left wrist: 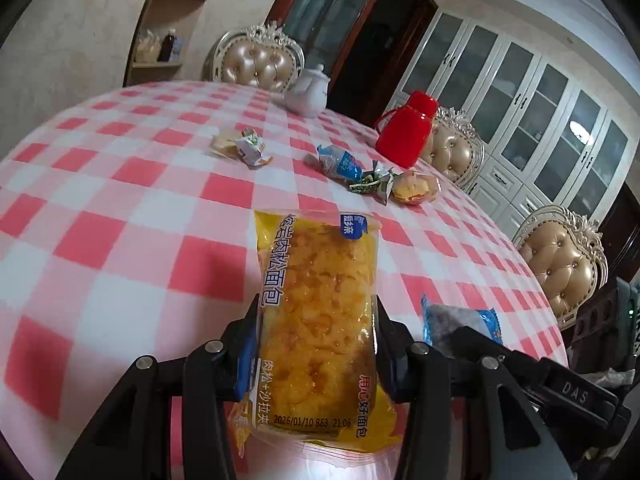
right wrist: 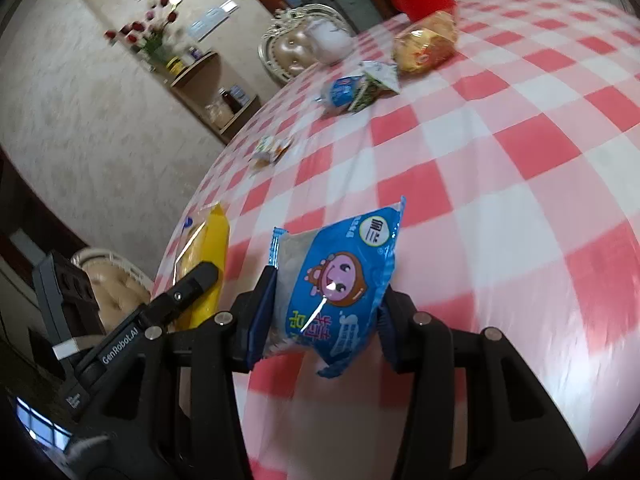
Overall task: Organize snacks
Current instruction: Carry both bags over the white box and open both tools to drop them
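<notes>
My left gripper [left wrist: 316, 320] is shut on a yellow pork-floss bread packet [left wrist: 316, 296] and holds it above the red-and-white checked tablecloth [left wrist: 120, 208]. My right gripper [right wrist: 326, 300] is shut on a blue snack packet [right wrist: 340, 280] with a cartoon face, also above the cloth [right wrist: 500, 200]. The blue packet shows at the right in the left wrist view [left wrist: 460, 322]. The yellow packet shows at the left in the right wrist view [right wrist: 206, 256]. Loose snacks lie farther off: a small white-green packet [left wrist: 248, 146], a blue packet [left wrist: 340, 164], a green packet [left wrist: 374, 184] and a clear-wrapped bun [left wrist: 414, 188].
A white teapot [left wrist: 308, 90] and a red jug [left wrist: 408, 128] stand at the table's far side. Padded chairs [left wrist: 564, 264] ring the table. A wall shelf [left wrist: 168, 40] and white glass cabinets [left wrist: 540, 112] stand behind.
</notes>
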Available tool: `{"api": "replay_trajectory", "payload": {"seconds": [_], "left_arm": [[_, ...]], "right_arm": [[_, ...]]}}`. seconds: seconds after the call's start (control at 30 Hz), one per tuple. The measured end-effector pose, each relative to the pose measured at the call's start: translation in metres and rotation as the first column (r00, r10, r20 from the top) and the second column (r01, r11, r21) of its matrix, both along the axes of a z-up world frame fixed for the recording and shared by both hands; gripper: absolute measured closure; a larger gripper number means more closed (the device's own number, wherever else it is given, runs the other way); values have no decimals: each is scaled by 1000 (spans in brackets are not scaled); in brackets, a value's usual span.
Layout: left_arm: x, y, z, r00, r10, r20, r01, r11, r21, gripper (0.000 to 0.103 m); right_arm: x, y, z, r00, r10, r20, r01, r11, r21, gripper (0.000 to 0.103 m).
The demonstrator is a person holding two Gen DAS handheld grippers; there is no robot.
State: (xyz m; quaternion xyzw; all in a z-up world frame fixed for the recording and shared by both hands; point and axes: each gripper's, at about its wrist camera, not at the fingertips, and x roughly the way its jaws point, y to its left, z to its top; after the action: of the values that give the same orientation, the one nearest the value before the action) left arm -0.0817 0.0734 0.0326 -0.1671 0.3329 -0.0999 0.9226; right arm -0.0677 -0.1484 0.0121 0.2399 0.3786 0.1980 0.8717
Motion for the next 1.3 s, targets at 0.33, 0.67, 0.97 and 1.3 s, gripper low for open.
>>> {"api": "replay_trajectory", "payload": {"seconds": [0.33, 0.67, 0.97, 1.3], "left_arm": [[-41, 17, -5, 999, 19, -51, -19, 1000, 1, 54], [-132, 96, 14, 987, 146, -69, -142, 988, 58, 54], [-222, 188, 23, 946, 322, -41, -314, 940, 132, 54], [-259, 238, -6, 904, 410, -119, -384, 904, 189, 54]], "right_arm": [[-56, 36, 7, 994, 80, 73, -72, 992, -100, 53], [-92, 90, 8, 971, 228, 68, -224, 973, -57, 53], [-157, 203, 36, 833, 530, 159, -501, 844, -191, 53], [-215, 283, 12, 673, 729, 123, -649, 663, -373, 53]]}}
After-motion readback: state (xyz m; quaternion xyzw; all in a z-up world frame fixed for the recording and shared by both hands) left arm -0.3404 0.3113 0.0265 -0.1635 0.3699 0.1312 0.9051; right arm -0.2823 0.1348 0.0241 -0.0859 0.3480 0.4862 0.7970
